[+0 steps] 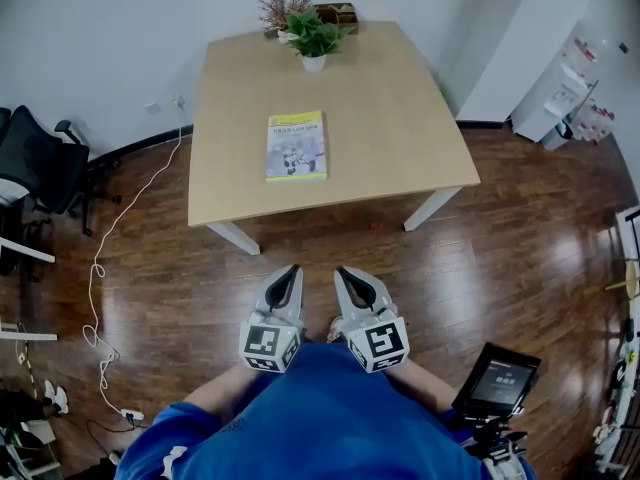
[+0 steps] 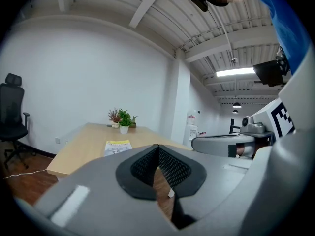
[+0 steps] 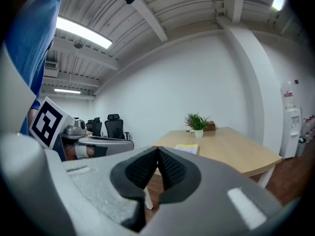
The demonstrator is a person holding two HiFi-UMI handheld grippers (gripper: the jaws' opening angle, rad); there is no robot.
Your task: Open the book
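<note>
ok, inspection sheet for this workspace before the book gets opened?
surface: light wooden table
job's things: book closed, lying flat, cover up, near the table's middle
clutter: potted plant, dried sprigs and brown box at the far edge, apart from the book
grippers: left gripper and right gripper both shut, empty, side by side over the floor, short of the table
cables: white cable loops across the wood floor to a power strip
surroundings: black office chair at left, water dispenser at right

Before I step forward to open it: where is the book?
In the head view the book lies closed on the table, slightly left of centre, with the potted plant beyond it.
</note>
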